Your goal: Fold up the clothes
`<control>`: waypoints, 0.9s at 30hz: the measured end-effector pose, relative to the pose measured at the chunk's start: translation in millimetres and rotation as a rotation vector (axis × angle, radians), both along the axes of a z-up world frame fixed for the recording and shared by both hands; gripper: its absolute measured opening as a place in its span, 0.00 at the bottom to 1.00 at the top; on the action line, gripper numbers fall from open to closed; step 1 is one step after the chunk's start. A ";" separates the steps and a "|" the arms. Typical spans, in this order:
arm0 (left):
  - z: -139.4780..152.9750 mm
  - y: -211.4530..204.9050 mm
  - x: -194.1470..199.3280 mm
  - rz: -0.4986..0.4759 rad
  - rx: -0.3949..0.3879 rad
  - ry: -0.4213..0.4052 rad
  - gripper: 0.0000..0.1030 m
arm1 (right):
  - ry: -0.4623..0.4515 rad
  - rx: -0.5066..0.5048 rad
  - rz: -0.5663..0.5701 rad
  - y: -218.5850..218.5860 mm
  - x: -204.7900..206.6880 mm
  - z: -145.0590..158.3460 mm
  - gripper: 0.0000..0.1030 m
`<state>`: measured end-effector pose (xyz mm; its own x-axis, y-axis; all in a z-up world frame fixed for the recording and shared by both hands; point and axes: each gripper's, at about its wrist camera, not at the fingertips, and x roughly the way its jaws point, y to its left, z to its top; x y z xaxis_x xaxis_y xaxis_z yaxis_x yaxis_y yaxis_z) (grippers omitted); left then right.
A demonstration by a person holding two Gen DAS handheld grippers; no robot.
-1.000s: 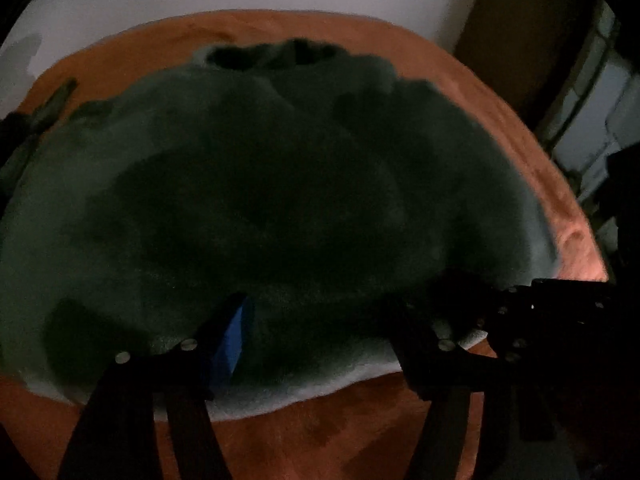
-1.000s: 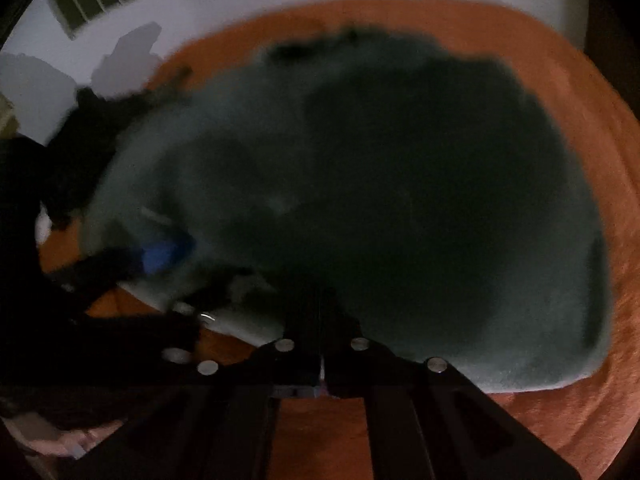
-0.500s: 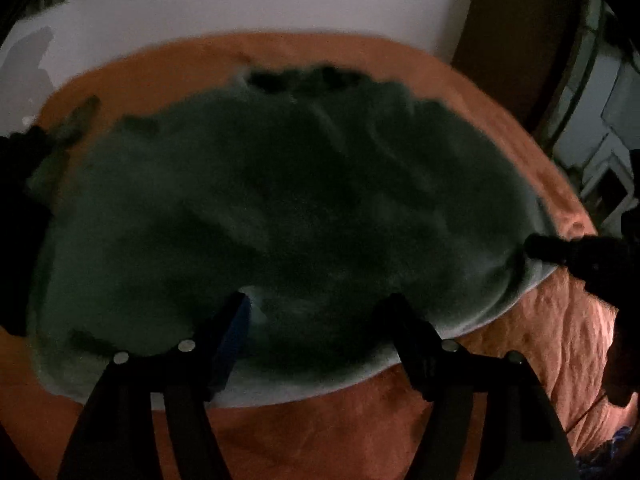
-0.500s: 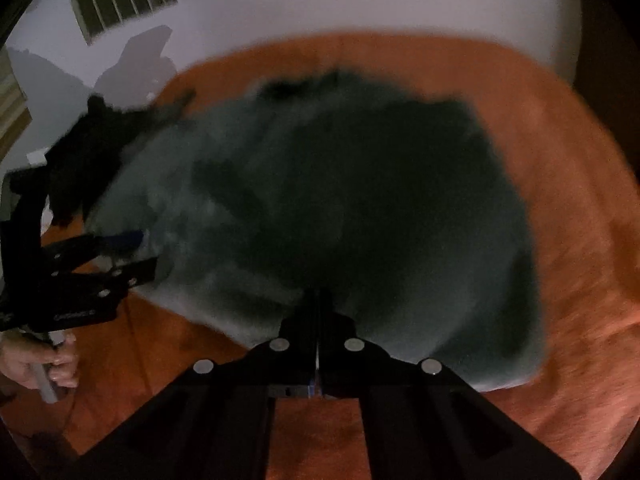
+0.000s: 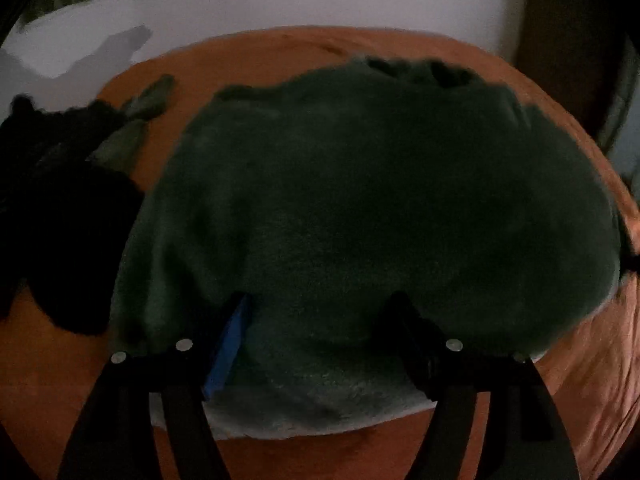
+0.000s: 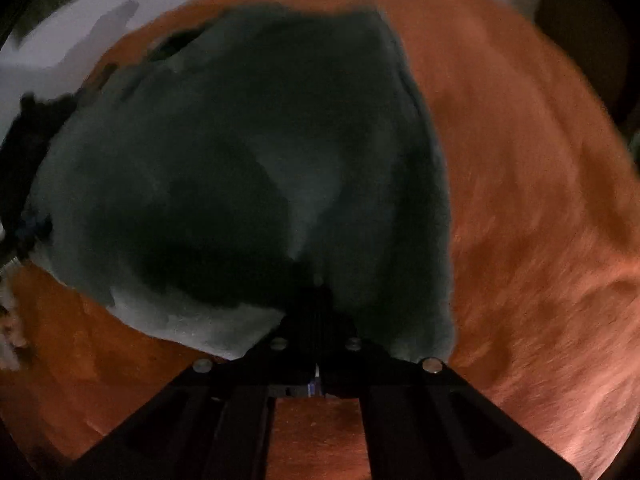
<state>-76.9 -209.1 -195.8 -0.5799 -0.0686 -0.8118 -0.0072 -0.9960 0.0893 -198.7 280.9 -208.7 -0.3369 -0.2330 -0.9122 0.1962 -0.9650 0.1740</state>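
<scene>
**Green fleece garment spread on the orange bed cover**

Green fleece garment lies flat across the orange bed cover, its pale near hem toward me in both wrist views. My left gripper hangs over that near hem with its fingers well apart; I see no cloth pinched between them. My right gripper sits at the hem nearer the garment's right edge, fingers pressed together; whether a fold of fleece is caught between the tips I cannot tell, as the picture is dark and blurred. Left of the garment a black heap of clothing lies on the same cover, touching its edge.
</scene>
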 end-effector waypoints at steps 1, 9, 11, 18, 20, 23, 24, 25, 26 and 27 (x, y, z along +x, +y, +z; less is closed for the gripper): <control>8.5 4.6 2.3 -0.012 0.018 0.010 0.70 | 0.017 0.005 -0.019 -0.5 0.4 11.5 0.00; 8.9 35.4 -66.0 0.004 0.190 -0.006 0.70 | 0.205 -0.098 0.099 -53.1 -6.3 69.9 0.00; -6.3 37.9 -76.0 0.041 0.171 -0.007 0.71 | 0.167 -0.097 0.098 -58.3 -16.2 43.4 0.00; 26.5 46.7 -61.1 0.019 0.185 0.044 0.72 | 0.152 -0.121 0.084 -57.0 -31.4 43.8 0.00; 34.7 41.4 -68.0 0.041 0.210 0.038 0.72 | 0.228 -0.115 0.107 -63.4 -33.9 64.7 0.00; 1.2 24.5 -86.4 0.119 0.219 -0.037 0.72 | 0.181 -0.038 0.119 -74.4 -47.8 37.4 0.00; -10.9 17.9 -86.7 0.123 0.244 -0.037 0.73 | 0.142 -0.035 0.116 -71.3 -47.7 23.6 0.00; -9.6 20.3 -84.3 0.104 0.226 -0.029 0.73 | 0.133 -0.051 0.115 -65.0 -46.5 18.4 0.00; -4.6 23.7 -82.7 0.089 0.208 -0.032 0.73 | 0.123 -0.066 0.114 -58.8 -45.2 13.1 0.00; 6.3 26.0 -78.6 0.073 0.205 -0.025 0.73 | 0.120 -0.078 0.110 -54.3 -44.1 14.4 0.00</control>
